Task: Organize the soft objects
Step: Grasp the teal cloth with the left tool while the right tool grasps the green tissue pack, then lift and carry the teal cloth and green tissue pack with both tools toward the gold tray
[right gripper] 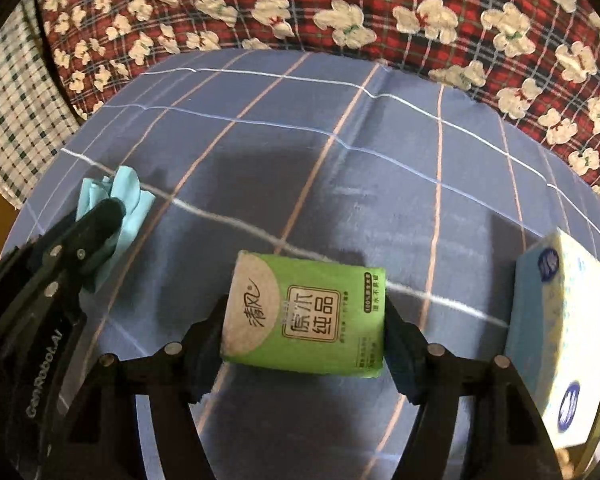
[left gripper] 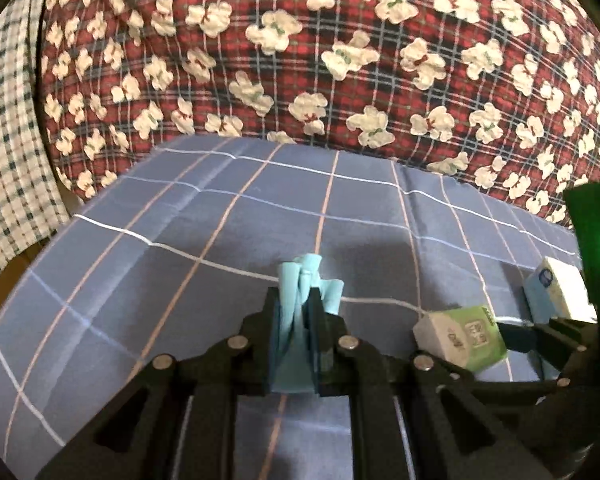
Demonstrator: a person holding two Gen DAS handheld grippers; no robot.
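My left gripper (left gripper: 296,300) is shut on a bunched light blue cloth (left gripper: 310,276), whose folds stick out past the fingertips above the blue checked sheet (left gripper: 180,220). In the right wrist view the same gripper (right gripper: 104,216) and cloth (right gripper: 128,192) show at the left. My right gripper (right gripper: 304,320) is shut on a green tissue pack (right gripper: 312,316), one pad pressing on each short end. The pack is held just above the sheet (right gripper: 340,152), with its shadow beneath it. From the left wrist view the green pack (left gripper: 464,336) shows tilted at the lower right.
A blue and white tissue pack (right gripper: 560,320) lies on the sheet right of the green one, also visible as the pack (left gripper: 556,292). A red plaid quilt with white flowers (left gripper: 300,60) is heaped along the far side. A green and white checked cloth (left gripper: 8,140) hangs at the left.
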